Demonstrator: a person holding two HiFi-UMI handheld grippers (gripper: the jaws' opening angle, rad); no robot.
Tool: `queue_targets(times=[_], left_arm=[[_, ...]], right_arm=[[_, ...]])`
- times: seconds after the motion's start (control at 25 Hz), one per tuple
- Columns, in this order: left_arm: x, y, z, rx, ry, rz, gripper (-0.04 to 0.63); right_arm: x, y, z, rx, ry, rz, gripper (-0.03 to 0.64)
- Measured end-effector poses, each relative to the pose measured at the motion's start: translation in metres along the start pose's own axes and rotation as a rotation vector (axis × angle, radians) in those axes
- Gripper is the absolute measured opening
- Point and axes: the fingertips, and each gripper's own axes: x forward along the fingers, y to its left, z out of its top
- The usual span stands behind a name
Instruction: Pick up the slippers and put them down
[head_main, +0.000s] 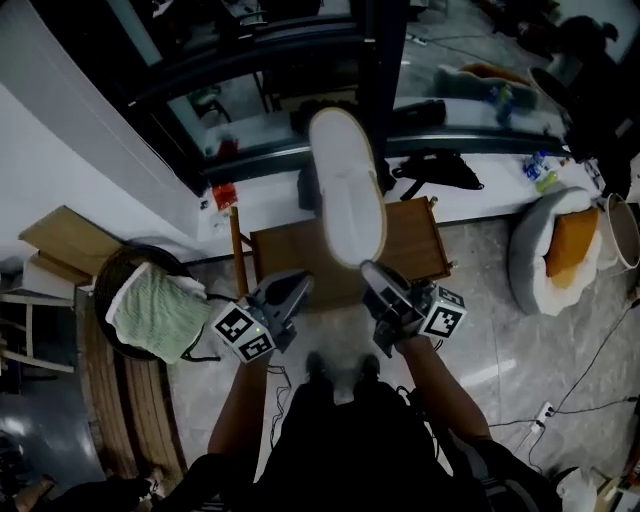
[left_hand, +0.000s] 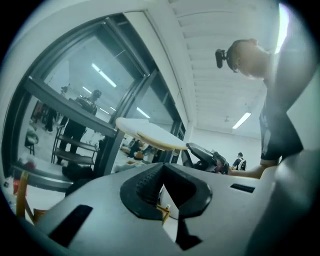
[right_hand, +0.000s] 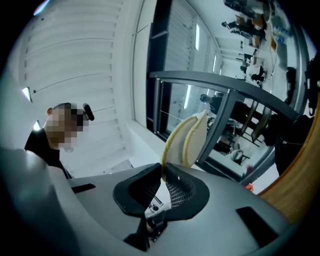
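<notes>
The right gripper (head_main: 372, 268) pinches the edge of the white slippers (head_main: 347, 185), which stick out toward 12 o'clock over the wooden chair (head_main: 418, 240). At its 9 o'clock, the left gripper (head_main: 297, 282) has its jaws closed together on nothing.

A wooden table (head_main: 415, 245) stands on glossy grey floor (head_main: 500, 340) beside dark-framed windows (head_main: 260, 70)

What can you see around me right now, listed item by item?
slippers: two, white, held together, raised above the chair
wooden chair: one, brown, below the slippers
towel: one, green, on the basket
basket: one, dark, at left
pet bed: one, grey, at right
cushion: one, orange, in the pet bed
bag: one, black, beyond the chair
right gripper: one, grey, shut on the slippers
left gripper: one, grey, shut, empty
</notes>
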Motion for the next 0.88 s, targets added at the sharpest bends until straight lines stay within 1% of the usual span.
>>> queue_targets(times=[0.2, 0.48, 0.68, 0.88], left_arm=[[-0.002, -0.013, 0.039, 0.076, -0.024, -0.019, 0.011], [0.011, -0.035, 0.091, 0.169, -0.076, -0.069, 0.011], [0.001, -0.06, 0.111, 0.22, -0.064, -0.098, 0.011], [0.001, -0.071, 0.14, 0.297, -0.099, -0.105, 0.011]], right_arm=[[0.015, 0.032, 0.019, -0.075, 0.011, 0.059, 0.044], [0.041, 0.077, 0.056, -0.182, 0.004, 0.162, 0.043], [0.048, 0.112, 0.058, -0.208, -0.015, 0.208, 0.043], [0.053, 0.137, 0.071, -0.215, -0.04, 0.277, 0.044]])
